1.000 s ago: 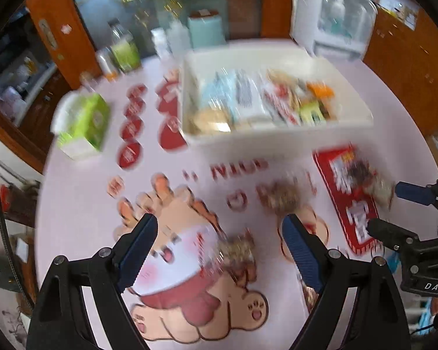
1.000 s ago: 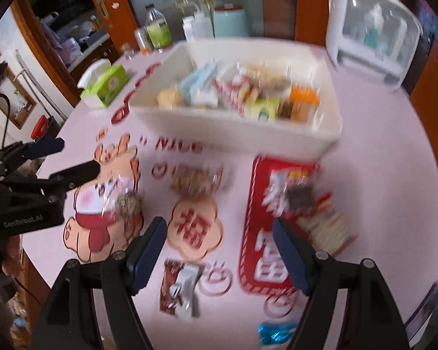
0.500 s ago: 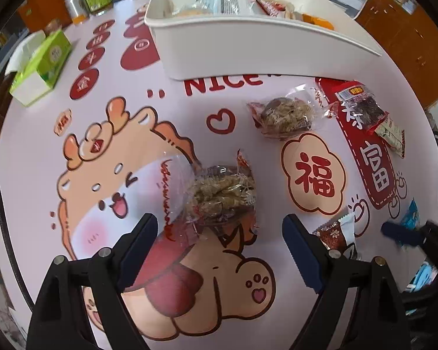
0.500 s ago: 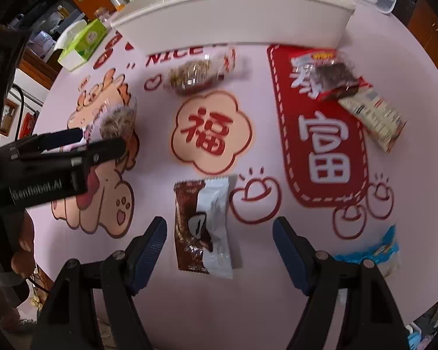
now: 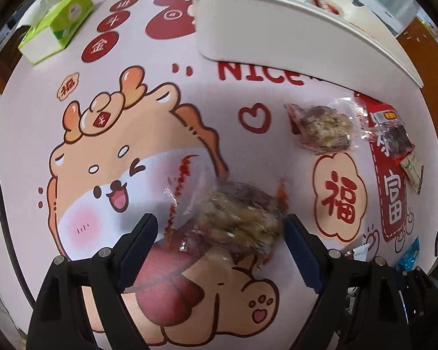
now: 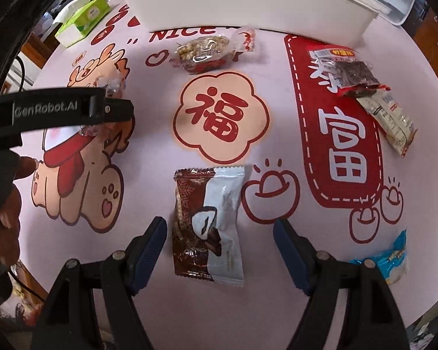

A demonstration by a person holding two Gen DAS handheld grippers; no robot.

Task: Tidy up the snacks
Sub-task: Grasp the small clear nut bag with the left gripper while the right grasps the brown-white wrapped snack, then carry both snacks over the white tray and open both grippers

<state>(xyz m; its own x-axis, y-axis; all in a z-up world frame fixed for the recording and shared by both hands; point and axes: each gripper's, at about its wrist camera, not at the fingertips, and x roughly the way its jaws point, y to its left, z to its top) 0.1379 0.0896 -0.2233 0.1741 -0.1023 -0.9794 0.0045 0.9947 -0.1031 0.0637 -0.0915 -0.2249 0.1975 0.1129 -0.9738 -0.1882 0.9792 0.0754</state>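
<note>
My left gripper is open, low over the table, its fingers on either side of a clear-wrapped nut cake. A second nut cake lies further right, also in the right wrist view. My right gripper is open, its fingers on either side of a brown-and-white chocolate packet lying flat. The white snack bin stands at the back and holds several snacks; it also shows in the right wrist view.
A dark red snack bag, a pale cracker packet and a blue packet lie to the right. A green tissue box sits at the back left. The left gripper's body reaches in from the left.
Both grippers have dropped lower and moved forward. The nut cake now lies between the left fingers and the chocolate packet between the right fingers. Both stay open.
</note>
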